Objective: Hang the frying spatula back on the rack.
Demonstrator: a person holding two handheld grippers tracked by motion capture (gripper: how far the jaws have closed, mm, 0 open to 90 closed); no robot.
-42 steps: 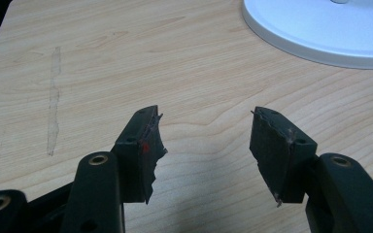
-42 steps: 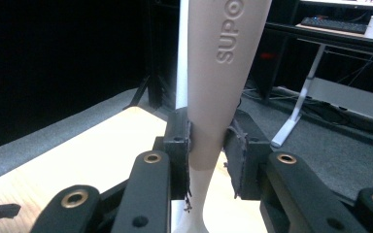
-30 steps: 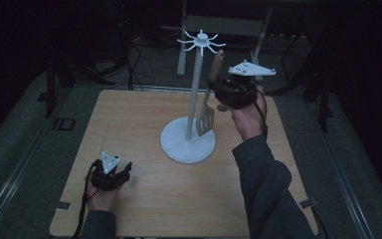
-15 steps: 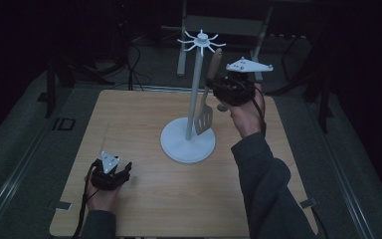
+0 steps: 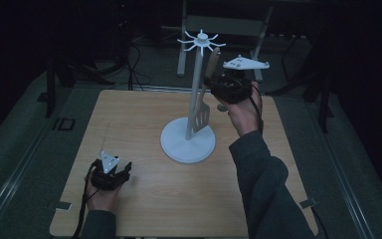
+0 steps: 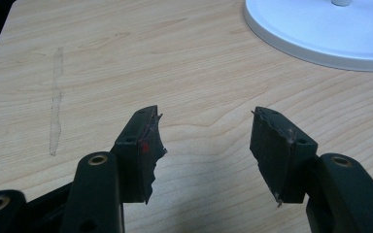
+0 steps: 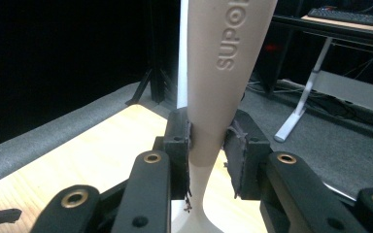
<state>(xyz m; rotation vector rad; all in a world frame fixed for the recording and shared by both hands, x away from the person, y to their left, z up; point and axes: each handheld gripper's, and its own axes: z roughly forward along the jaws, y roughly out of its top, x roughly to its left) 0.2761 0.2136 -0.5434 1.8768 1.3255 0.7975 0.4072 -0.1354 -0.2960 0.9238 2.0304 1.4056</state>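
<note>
From the high view, the right claw [image 5: 218,89] is raised beside the pole of a white stand [image 5: 188,142] that sits mid-worktop [image 5: 144,209], pinching the handle of a spatula [image 5: 202,115]. The spatula hangs upright, its slotted blade low against the pole, just above the round base. The left claw [image 5: 123,175] rests low at the near left of the worktop, well apart from the stand.

In the left gripper view, the left claw [image 6: 206,143] is spread wide over bare wood, with the stand's base [image 6: 320,34] ahead.

In the right gripper view, the right claw [image 7: 209,145] has both pads pressed on the spatula's pale handle [image 7: 218,73], which runs upright between them.
</note>
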